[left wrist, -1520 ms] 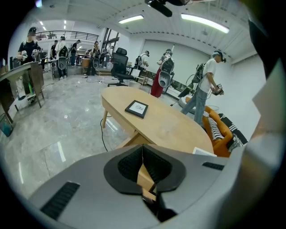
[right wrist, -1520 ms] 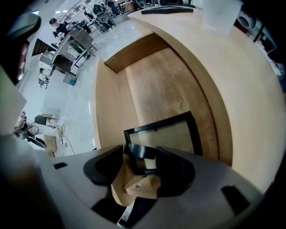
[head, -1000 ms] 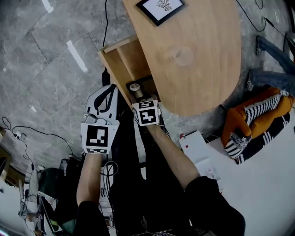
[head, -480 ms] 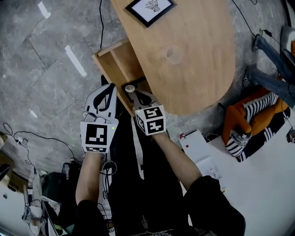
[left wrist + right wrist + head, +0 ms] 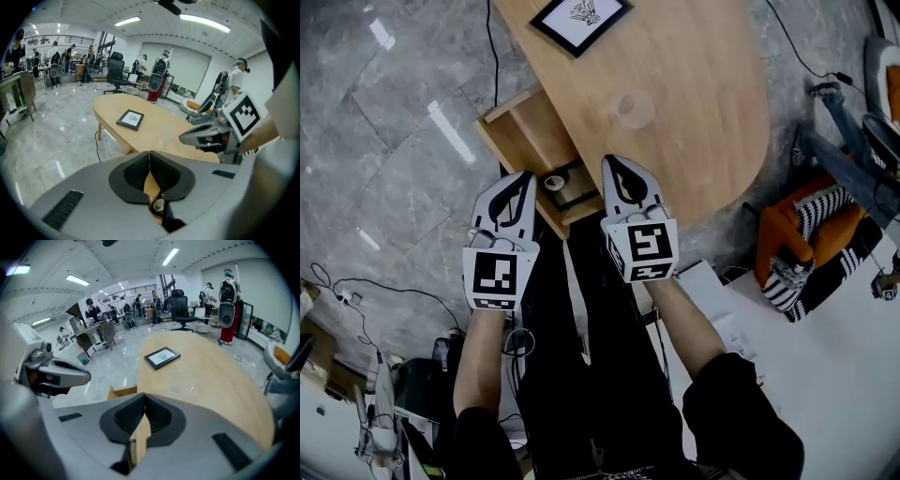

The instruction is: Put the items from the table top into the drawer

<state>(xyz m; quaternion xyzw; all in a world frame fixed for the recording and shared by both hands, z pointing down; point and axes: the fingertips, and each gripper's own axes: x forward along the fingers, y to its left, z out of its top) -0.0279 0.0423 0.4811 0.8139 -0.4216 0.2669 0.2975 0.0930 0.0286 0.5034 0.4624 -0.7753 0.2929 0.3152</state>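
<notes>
The wooden table carries a black-framed picture and a clear round glass item. Its drawer stands pulled out at the left. A small round roll lies in the dark tray at the drawer's near end. My right gripper hovers over the table's near edge beside the drawer, shut and empty. My left gripper is just left of the drawer's near corner, shut with nothing held. The left gripper view shows the roll below the closed left gripper. The picture lies ahead of the right gripper.
An orange seat with a striped cushion stands right of the table. A white box sits on the floor by my right arm, and cables trail at the left. People and office chairs are in the far room.
My right gripper has risen out of the drawer and moved up over the table edge, leaving the small roll in the drawer. The left gripper has shifted only slightly.
</notes>
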